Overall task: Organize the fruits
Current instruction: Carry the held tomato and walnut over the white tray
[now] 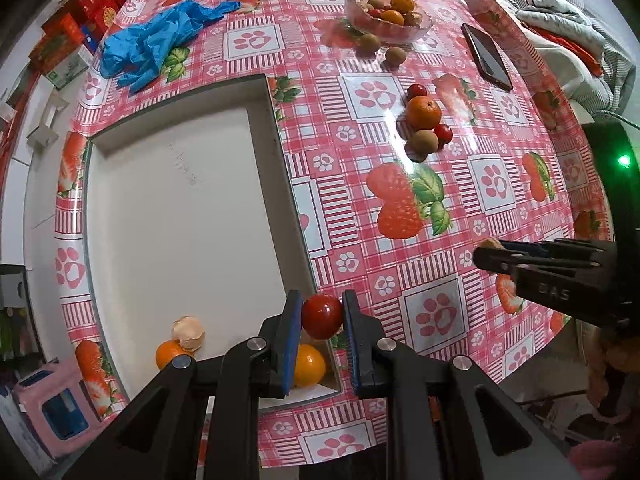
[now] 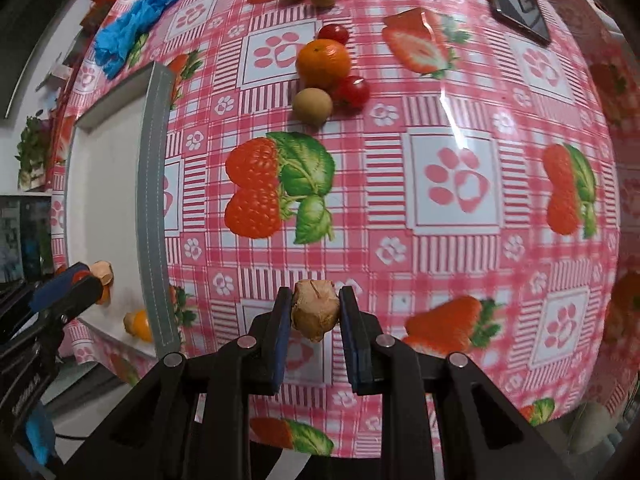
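Observation:
My left gripper (image 1: 322, 316) is shut on a red cherry tomato (image 1: 322, 316) and holds it above the near right corner of the white tray (image 1: 180, 208). In the tray lie two oranges (image 1: 308, 364) and a walnut (image 1: 188, 332). My right gripper (image 2: 314, 312) is shut on a walnut (image 2: 314, 314) above the table, right of the tray (image 2: 154, 200). It also shows in the left wrist view (image 1: 490, 250). On the table lie an orange (image 2: 323, 62), a brown longan (image 2: 312, 105) and two cherry tomatoes (image 2: 352, 90).
A glass bowl (image 1: 388, 14) of fruit stands at the far side, with two longans (image 1: 382, 48) in front of it. A blue glove (image 1: 156, 42) lies far left, a phone (image 1: 486, 56) far right. Red boxes (image 1: 92, 0) sit beyond the table's left edge.

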{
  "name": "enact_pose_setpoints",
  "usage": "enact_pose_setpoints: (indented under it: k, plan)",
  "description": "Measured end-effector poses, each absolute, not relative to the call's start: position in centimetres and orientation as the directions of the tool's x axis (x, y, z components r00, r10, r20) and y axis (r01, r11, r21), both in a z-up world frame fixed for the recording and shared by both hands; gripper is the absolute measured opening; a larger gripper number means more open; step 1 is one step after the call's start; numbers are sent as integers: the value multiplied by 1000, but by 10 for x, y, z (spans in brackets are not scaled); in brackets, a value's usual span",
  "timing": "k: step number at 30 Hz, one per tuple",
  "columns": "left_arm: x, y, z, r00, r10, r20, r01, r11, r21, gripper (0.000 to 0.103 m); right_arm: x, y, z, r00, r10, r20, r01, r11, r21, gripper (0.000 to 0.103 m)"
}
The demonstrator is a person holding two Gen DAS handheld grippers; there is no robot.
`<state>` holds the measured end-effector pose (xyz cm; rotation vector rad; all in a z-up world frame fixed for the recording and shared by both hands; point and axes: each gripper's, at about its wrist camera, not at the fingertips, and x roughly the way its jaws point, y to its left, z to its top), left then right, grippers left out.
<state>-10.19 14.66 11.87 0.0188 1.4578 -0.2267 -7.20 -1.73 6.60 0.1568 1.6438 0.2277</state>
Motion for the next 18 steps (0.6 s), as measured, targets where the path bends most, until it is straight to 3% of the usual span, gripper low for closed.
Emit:
enact_pose_setpoints:
  k: [10,18]
  plan:
    - [-113,174,128,128,-132,-983,109,987,-119,21,-72,-59,105,-57,248,-967,-77,965,252,25]
    - [-114,199,133,163,-119,-980,50,992,-112,21,-57,-23,118,-36,241,-970,-155,957,244,25]
